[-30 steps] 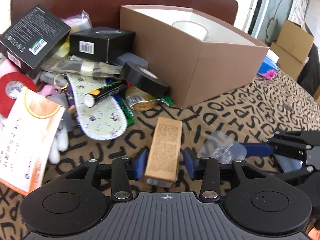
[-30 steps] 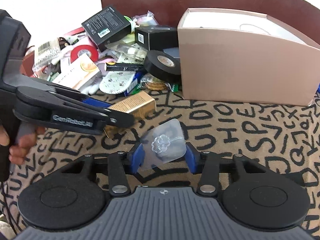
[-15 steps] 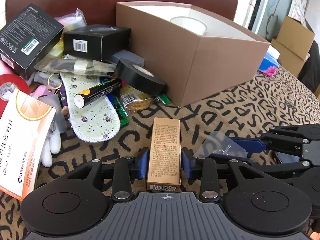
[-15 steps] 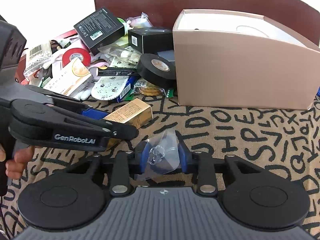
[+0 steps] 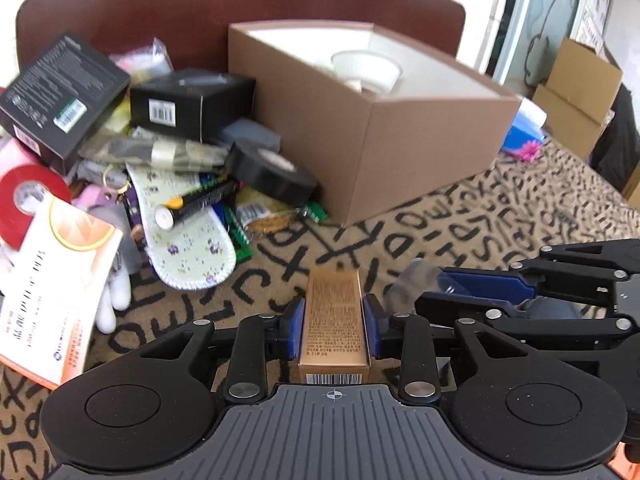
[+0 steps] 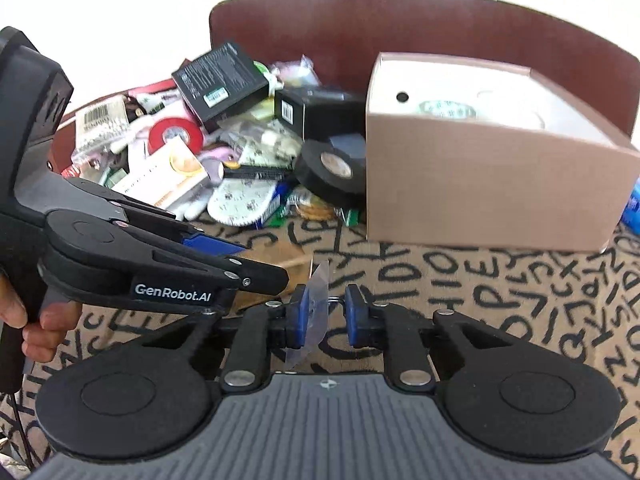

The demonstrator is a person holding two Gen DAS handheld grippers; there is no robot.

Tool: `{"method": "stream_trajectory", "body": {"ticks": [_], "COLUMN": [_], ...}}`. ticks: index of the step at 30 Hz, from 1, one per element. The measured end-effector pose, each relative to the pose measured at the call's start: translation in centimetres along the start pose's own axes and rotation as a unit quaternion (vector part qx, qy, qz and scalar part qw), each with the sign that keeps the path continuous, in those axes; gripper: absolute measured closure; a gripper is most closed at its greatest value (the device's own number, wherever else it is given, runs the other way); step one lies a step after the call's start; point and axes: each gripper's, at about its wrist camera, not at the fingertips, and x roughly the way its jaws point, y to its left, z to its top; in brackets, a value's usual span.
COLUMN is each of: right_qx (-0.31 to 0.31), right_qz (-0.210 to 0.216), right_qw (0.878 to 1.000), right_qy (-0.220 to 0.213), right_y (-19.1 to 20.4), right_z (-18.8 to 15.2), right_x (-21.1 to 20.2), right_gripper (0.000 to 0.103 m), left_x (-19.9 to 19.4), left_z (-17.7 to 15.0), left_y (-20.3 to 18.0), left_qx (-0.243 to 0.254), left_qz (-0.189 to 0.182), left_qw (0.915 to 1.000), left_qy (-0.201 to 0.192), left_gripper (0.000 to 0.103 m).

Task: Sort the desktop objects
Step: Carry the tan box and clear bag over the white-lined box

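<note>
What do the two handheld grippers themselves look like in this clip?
Both are matte black plastic with blue finger pads, silver pivot screws, two round discs and a ribbed grey base. The left gripper carries white "GenRobot.AI" lettering on its side, with a bare hand on its pistol handle. The right gripper looks identical.

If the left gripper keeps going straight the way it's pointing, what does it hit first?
Probably the brown cardboard box. The left gripper, shut on the gold carton, points across bare patterned tablecloth toward its near corner; depth is uncertain.
</note>
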Motion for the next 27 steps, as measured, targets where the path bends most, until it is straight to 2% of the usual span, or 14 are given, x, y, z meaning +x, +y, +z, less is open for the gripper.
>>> {"method": "stream_trajectory", "body": {"ticks": [14, 21, 27], "right_qx": [-0.005, 0.012, 0.040], "right_qz": [-0.027, -0.048, -0.077], "right_qw": [0.996, 0.989, 0.986], "right_qy": [-0.087, -0.138, -0.146], "right_y": [-1.7, -4.7, -9.2], "right_z": [5.2, 9.5, 13.4], "right_x": [-5.0, -6.3, -5.1], "right_gripper": [0.082, 0.082, 0.082], "left_x": [-5.5, -7.7, -5.3], "left_z": [4.6, 10.1, 15.7], "left_y": [-1.1, -2.8, -4.6], "left_qx": [0.005, 0.027, 0.029], "left_qz": [-0.015, -0.018, -0.016], "left_qw": [0.9972, 0.9912, 0.9909], "left_qy": [-0.073, -0.128, -0.131], "left_gripper": [0.074, 0.074, 0.074]}}
